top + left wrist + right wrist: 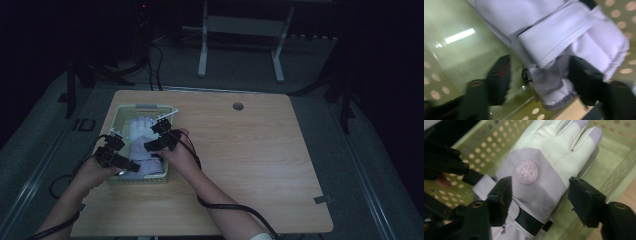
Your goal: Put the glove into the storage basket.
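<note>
1. Pale lilac and cream, the glove (536, 172) lies palm-down in the perforated green basket (121, 114) at the left of the tabletop (260, 150), with a second glove (554, 37) bunched against the near wall.
2. Right tongs (541, 200) hover above the cuff, jaws wide apart and holding nothing; they straddle the glove's wrist, just below the round badge (526, 172).
3. Left tongs (541, 82) stand open too, one jaw either side of the second glove's folded cuff, not yet pinching it.
4. To grip well, I would lower each pair until the fabric sits deep between the jaws, then close on the thick cuff hem rather than the thin fingers.
5. Lift straight up, clear of the basket wall, so nothing snags.
</note>
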The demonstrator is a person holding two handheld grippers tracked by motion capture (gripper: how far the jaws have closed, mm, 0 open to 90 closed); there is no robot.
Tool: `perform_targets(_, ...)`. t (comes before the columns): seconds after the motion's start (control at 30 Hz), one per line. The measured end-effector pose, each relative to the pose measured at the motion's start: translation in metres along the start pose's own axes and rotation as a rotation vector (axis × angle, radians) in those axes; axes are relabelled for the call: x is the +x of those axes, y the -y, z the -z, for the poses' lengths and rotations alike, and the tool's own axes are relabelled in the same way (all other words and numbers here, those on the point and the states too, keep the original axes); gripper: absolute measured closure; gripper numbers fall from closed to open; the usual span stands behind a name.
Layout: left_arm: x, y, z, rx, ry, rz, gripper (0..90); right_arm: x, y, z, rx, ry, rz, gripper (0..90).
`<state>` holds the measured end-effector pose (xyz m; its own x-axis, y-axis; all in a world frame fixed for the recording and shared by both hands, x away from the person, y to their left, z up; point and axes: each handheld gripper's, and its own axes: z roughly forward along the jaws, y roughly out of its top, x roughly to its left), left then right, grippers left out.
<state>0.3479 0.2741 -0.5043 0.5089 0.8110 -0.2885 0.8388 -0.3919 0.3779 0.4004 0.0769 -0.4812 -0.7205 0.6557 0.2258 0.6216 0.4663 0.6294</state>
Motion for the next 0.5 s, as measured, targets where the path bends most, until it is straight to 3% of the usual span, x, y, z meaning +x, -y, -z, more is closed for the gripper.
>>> perform_targets(0.03,-0.001,0.000,0.002,-0.010,-0.002,-0.014,21.1,0.001,-0.002,0.007,-0.030,0.000,0.032,23.8)
perform_targets(0.27,-0.006,0.003,0.018,-0.124,-0.071,-0.001,14.3,0.001,-0.004,0.024,-0.045,-0.021,0.108,16.4)
perform_targets(0.33,-0.007,0.004,0.023,-0.169,-0.055,0.019,14.3,0.000,-0.003,0.027,-0.047,-0.021,0.115,15.9)
perform_targets(0.37,-0.006,0.005,0.026,-0.195,-0.021,0.028,14.3,-0.001,-0.002,0.029,-0.050,-0.024,0.112,15.9)
perform_targets(0.4,-0.006,0.005,0.026,-0.195,-0.021,0.028,14.2,-0.001,-0.002,0.029,-0.050,-0.024,0.112,15.9)
perform_targets(0.43,-0.008,0.007,0.029,-0.238,0.001,0.042,13.2,-0.004,0.000,0.035,-0.062,-0.020,0.120,15.8)
perform_targets(0.5,-0.015,0.007,0.029,-0.243,-0.001,0.028,10.9,-0.005,0.001,0.038,-0.064,-0.021,0.121,15.8)
